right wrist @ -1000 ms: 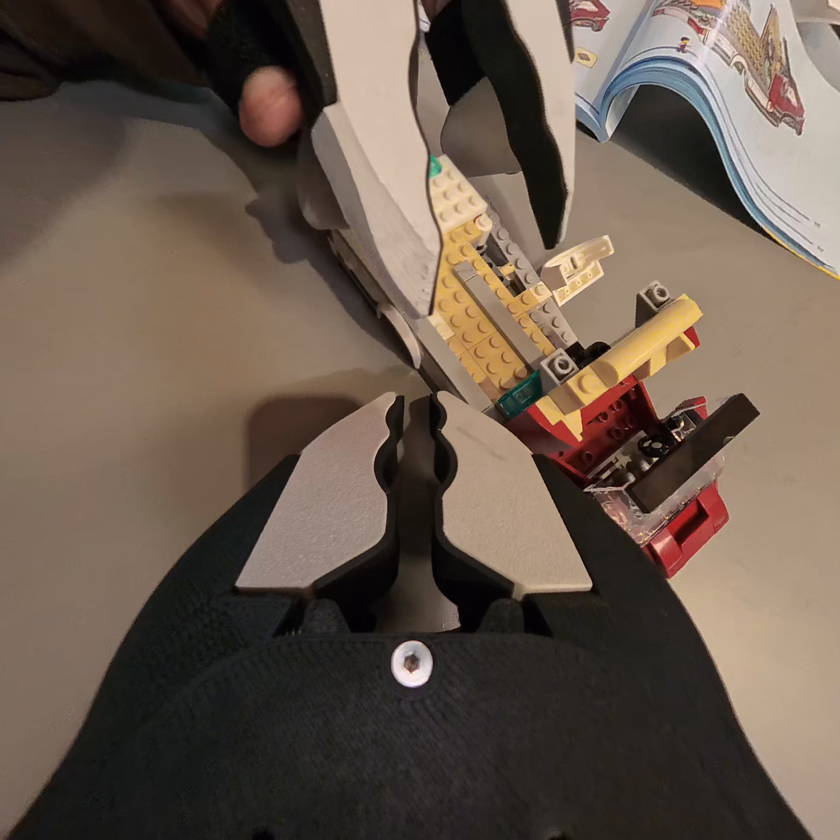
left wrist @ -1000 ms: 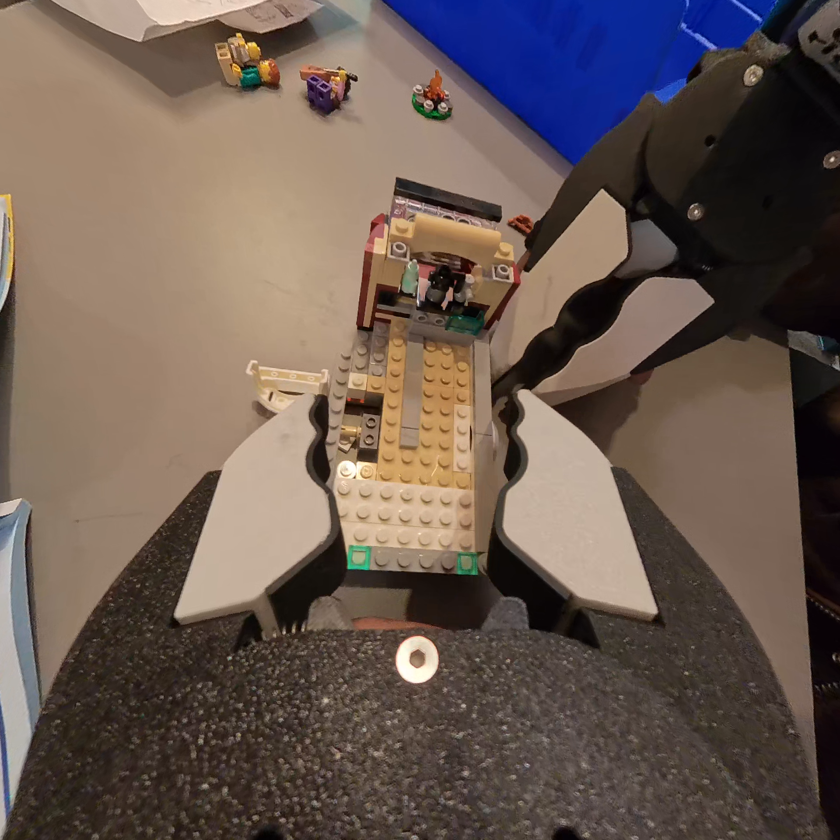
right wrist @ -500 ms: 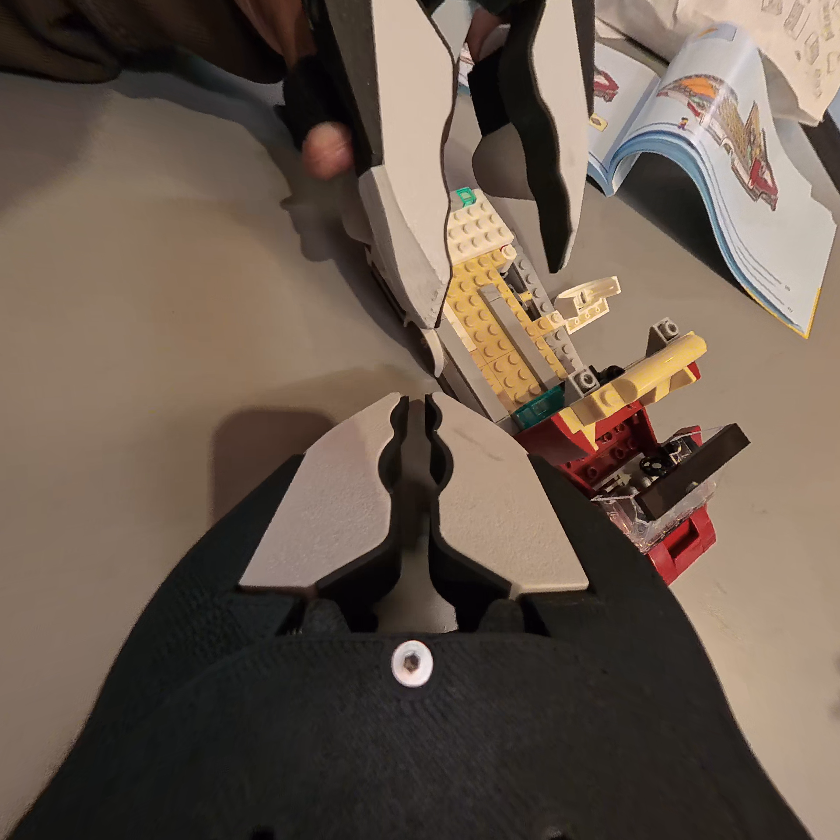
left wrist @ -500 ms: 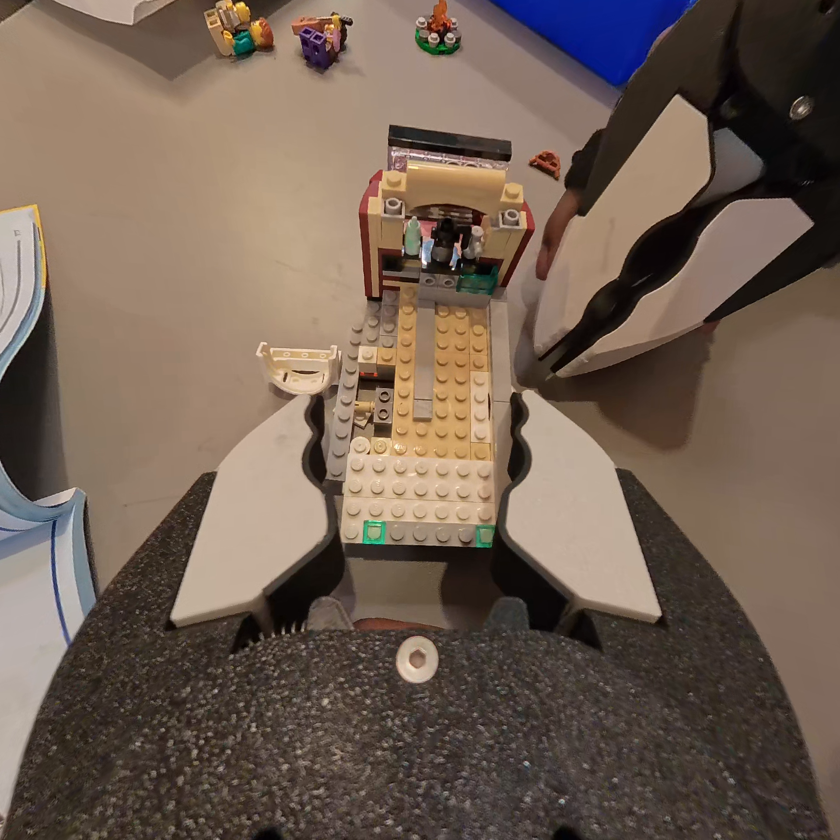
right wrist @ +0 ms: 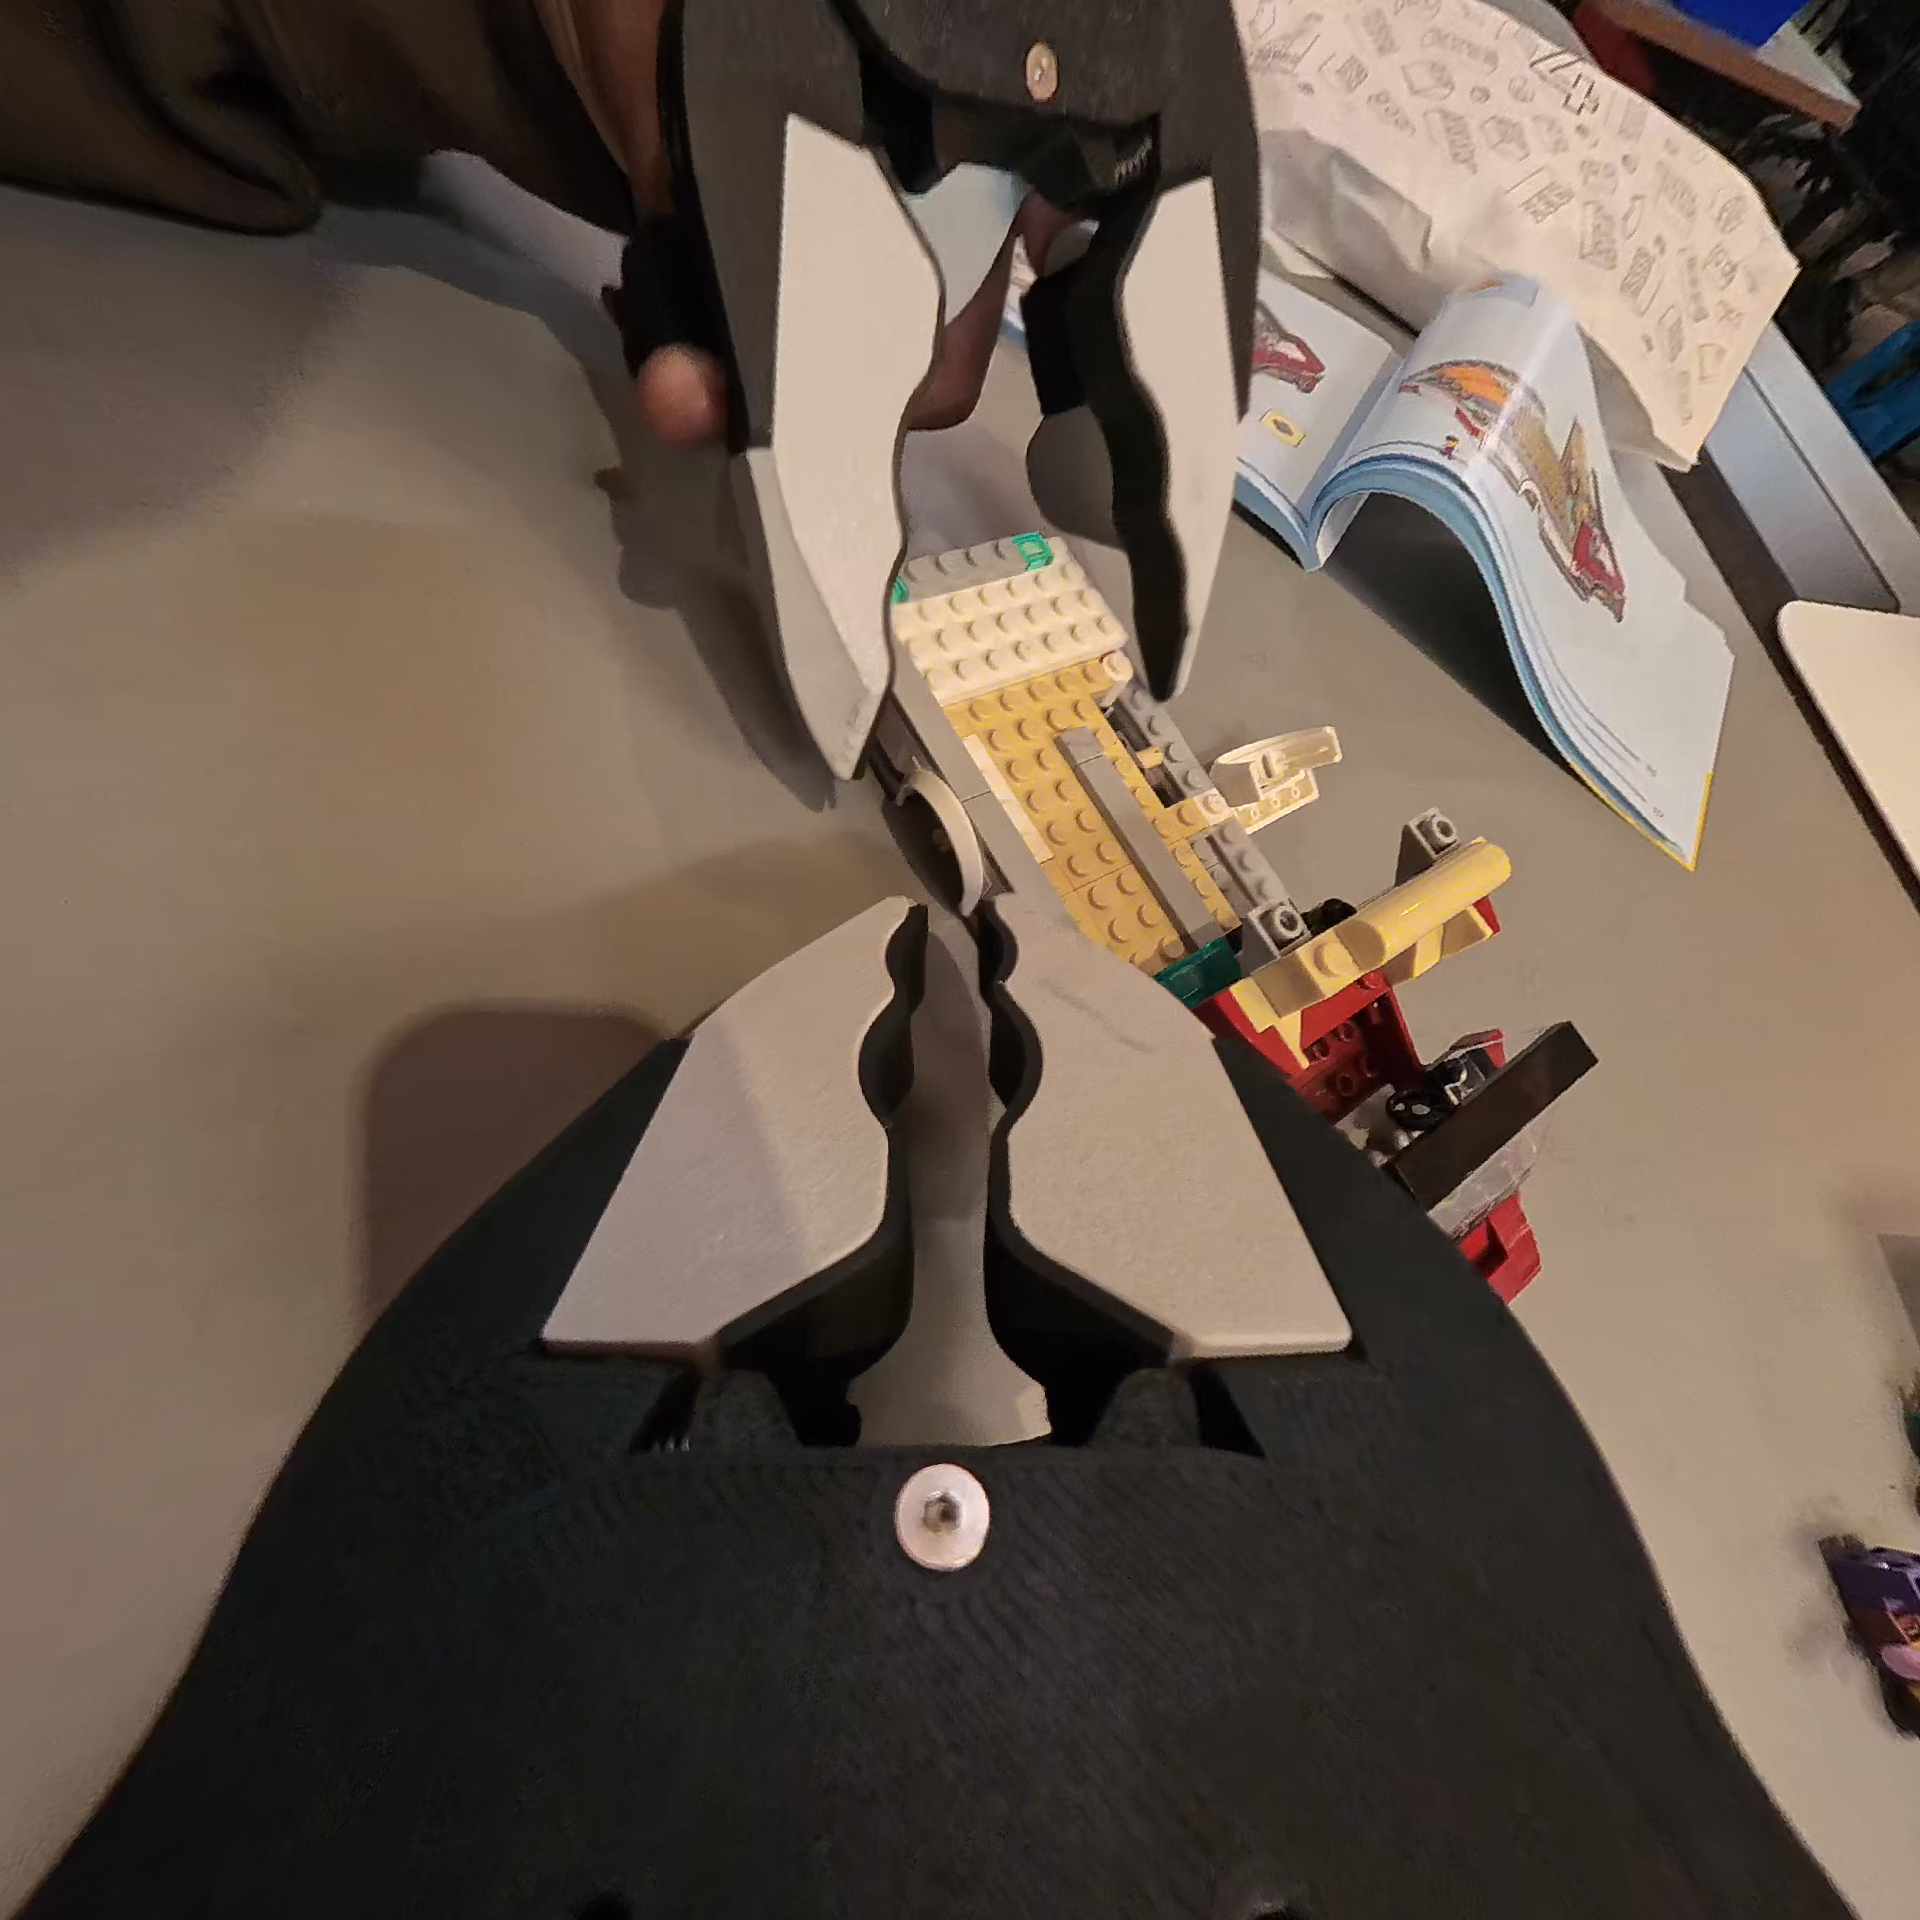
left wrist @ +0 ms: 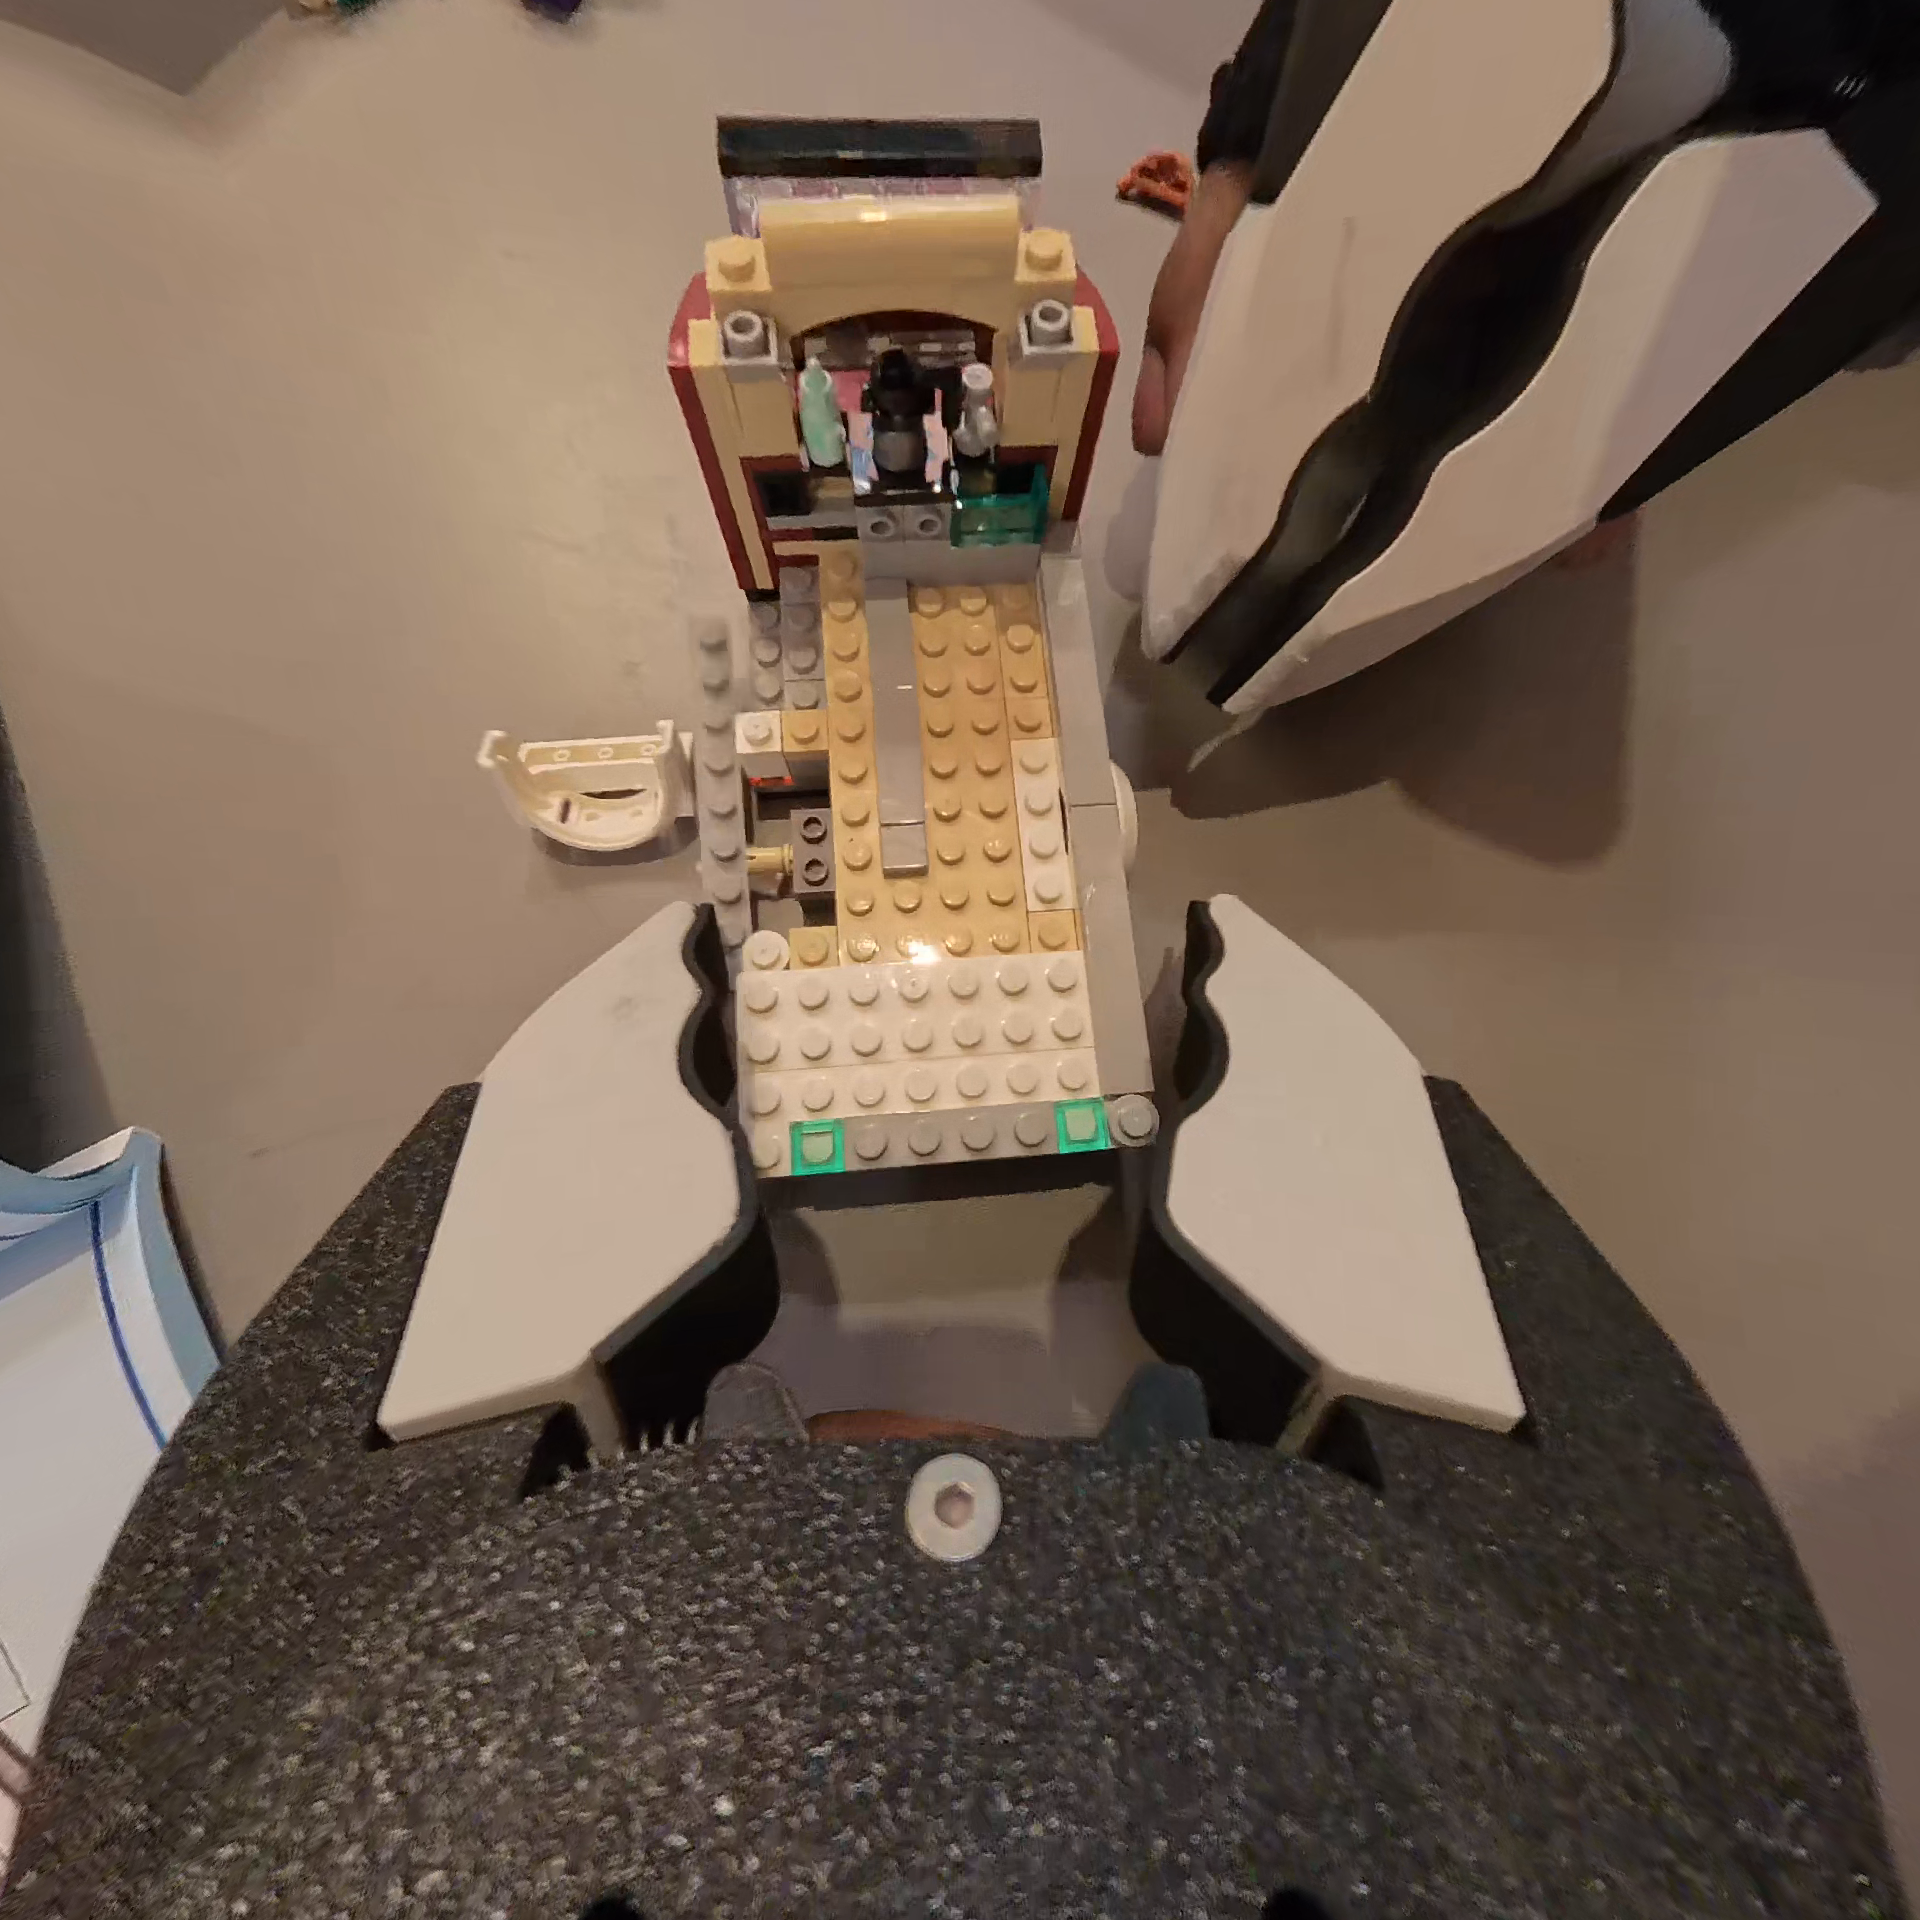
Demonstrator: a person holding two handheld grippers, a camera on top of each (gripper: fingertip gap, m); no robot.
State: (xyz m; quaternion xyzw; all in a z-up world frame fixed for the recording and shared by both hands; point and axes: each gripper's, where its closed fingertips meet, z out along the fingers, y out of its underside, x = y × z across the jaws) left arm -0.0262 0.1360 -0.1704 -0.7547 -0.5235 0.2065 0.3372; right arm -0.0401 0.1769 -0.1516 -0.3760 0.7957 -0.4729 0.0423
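The left hand-held gripper point(left wrist: 951, 997) stands spread wide around the near, white-studded end of a brick-built model point(left wrist: 914, 790) lying on the grey tabletop point(left wrist: 312, 520); its left finger point(left wrist: 582, 1122) is at the model's edge, while a gap shows beside the right finger. The right hand-held gripper point(right wrist: 951, 925) is nearly closed with nothing between its pads, its tips just beside the grey wheel point(right wrist: 935, 842) on the model's side. An open instruction booklet point(right wrist: 1507, 520) lies farther off.
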